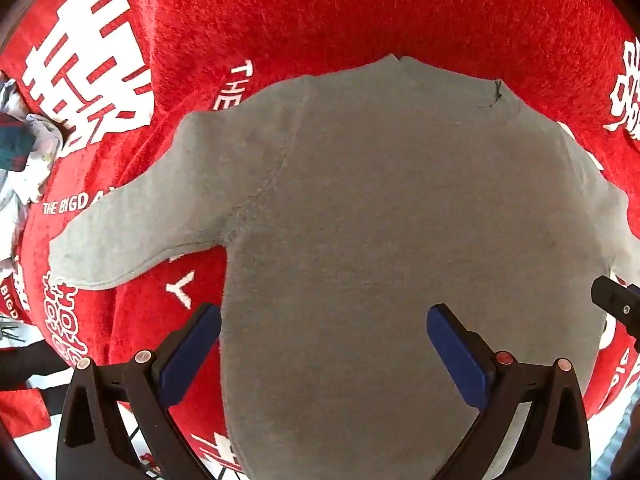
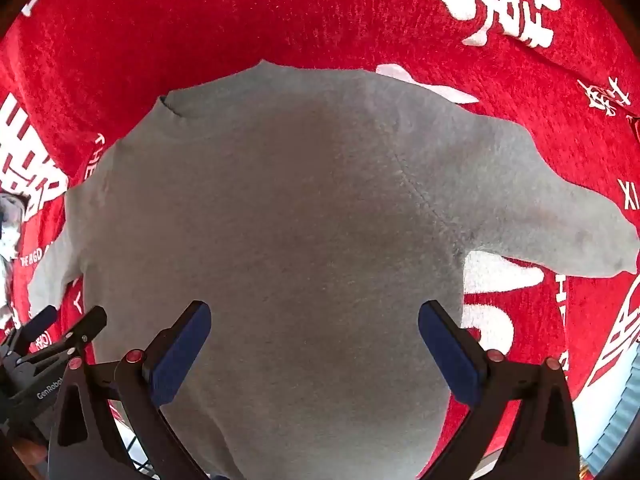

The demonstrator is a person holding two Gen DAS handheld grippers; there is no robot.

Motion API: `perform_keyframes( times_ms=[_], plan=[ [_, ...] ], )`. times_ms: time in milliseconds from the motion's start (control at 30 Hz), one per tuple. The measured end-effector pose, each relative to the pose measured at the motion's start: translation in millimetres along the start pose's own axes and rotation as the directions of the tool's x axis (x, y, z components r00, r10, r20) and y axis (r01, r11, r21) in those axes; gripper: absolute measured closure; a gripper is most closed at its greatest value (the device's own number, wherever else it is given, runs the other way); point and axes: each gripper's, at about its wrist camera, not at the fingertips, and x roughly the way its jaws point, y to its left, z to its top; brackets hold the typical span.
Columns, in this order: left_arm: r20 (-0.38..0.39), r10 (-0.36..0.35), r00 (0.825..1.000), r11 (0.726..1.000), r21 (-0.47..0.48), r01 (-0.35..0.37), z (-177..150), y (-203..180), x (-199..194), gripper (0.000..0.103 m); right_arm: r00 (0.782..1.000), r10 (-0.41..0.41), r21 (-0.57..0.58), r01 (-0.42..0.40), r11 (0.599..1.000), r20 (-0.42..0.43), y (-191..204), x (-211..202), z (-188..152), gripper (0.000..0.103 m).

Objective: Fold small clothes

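A small grey long-sleeved top (image 1: 380,220) lies flat on a red cloth with white lettering (image 1: 320,12), neck away from me, both sleeves spread out. My left gripper (image 1: 324,316) is open and empty above the top's lower left part. My right gripper (image 2: 314,314) is open and empty above the top's (image 2: 280,220) lower right part. The left sleeve (image 1: 132,232) reaches out left; the right sleeve (image 2: 560,216) reaches out right. The left gripper also shows at the right wrist view's lower left (image 2: 60,332). The right gripper's finger tip (image 1: 612,300) shows at the left wrist view's right edge.
A heap of other patterned clothes (image 1: 24,152) lies at the left edge of the red cloth. The table's near edge and a pale floor (image 2: 604,400) show at lower right.
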Motion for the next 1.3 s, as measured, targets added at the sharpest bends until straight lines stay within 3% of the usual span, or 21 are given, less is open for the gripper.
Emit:
perform_keyframes(
  times_ms=[1300],
  plan=[
    [-0.036,-0.036,0.999,0.999,-0.027,0.035,3,0,4,0.000,1.000,-0.010,-0.070,0.009,0.998,-0.016,-13,2,2,0.000]
  ],
)
